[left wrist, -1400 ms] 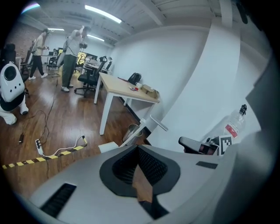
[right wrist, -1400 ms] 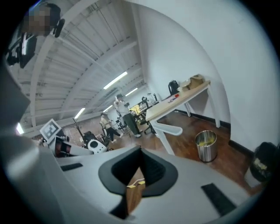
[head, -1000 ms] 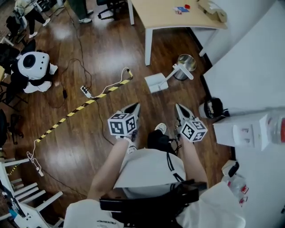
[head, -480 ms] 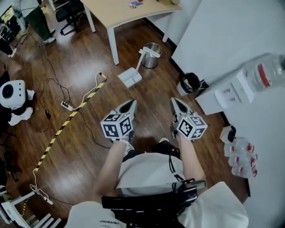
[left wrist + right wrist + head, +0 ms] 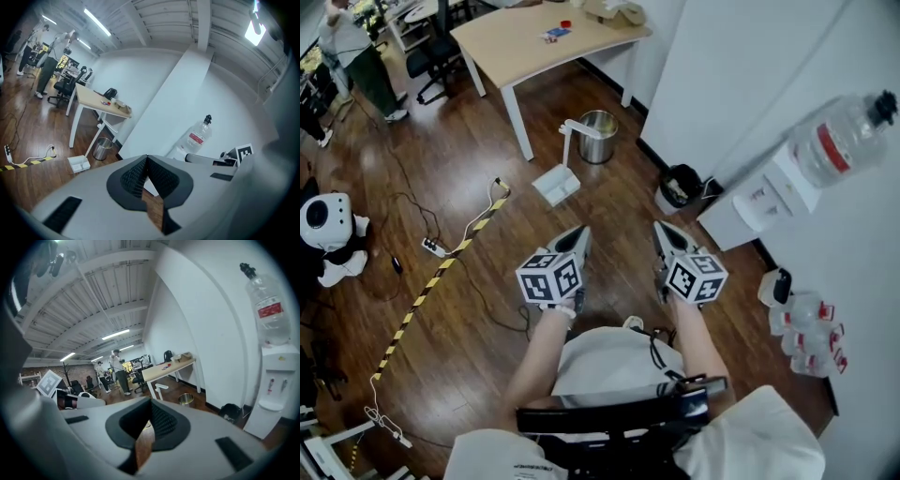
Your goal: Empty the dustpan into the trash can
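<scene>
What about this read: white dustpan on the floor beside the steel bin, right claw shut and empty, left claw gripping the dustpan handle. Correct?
No. The left claw is shut and empty too, not gripping the handle: the left gripper view shows nothing in it, and the head view shows the dustpan standing by the steel bin, well away from it. The rest holds.

No text, brand or number is legible in any view. The clear plastic water bottle (image 5: 848,139), ahead and right of the jaws of the right gripper (image 5: 658,228), carries a red label (image 5: 831,147) with print too small to read. The marker cubes (image 5: 550,277) on it and on the left gripper (image 5: 584,231) show black square patterns only, no characters.
</scene>
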The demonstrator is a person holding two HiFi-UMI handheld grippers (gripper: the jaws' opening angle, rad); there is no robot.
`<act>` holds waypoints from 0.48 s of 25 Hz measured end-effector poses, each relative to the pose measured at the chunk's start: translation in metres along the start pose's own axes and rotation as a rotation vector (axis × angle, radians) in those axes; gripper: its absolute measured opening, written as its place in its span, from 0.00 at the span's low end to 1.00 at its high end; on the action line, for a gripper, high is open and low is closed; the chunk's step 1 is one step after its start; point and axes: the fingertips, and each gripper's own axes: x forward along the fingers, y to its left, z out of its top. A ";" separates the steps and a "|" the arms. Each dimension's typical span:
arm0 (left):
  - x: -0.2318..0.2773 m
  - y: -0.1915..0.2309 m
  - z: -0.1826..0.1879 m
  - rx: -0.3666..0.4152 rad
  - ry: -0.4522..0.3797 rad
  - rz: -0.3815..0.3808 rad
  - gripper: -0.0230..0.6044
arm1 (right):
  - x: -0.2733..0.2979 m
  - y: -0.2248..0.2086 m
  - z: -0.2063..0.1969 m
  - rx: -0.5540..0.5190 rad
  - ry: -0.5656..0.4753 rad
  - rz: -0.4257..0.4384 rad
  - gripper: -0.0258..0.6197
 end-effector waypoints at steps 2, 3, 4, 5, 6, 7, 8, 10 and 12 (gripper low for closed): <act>0.006 -0.011 -0.007 0.010 0.008 0.009 0.02 | -0.005 -0.010 0.001 0.003 0.002 0.007 0.04; 0.008 -0.014 -0.009 0.018 0.010 0.015 0.02 | -0.007 -0.013 0.001 0.001 0.003 0.011 0.04; 0.009 -0.016 -0.009 0.025 0.010 0.022 0.02 | -0.008 -0.016 0.002 0.000 0.001 0.015 0.04; 0.010 -0.017 -0.008 0.030 0.007 0.028 0.02 | -0.008 -0.017 0.004 -0.002 -0.002 0.019 0.04; 0.011 -0.018 -0.006 0.033 0.003 0.032 0.02 | -0.008 -0.018 0.005 -0.003 -0.005 0.022 0.04; 0.011 -0.019 -0.004 0.035 0.000 0.036 0.02 | -0.008 -0.019 0.006 -0.002 -0.005 0.024 0.04; 0.012 -0.019 -0.003 0.038 -0.001 0.039 0.02 | -0.008 -0.019 0.006 0.001 -0.002 0.026 0.04; 0.013 -0.020 -0.004 0.040 0.004 0.043 0.02 | -0.008 -0.021 0.003 0.012 0.005 0.029 0.04; 0.013 -0.021 -0.005 0.043 0.008 0.044 0.02 | -0.007 -0.022 0.001 0.018 0.005 0.032 0.04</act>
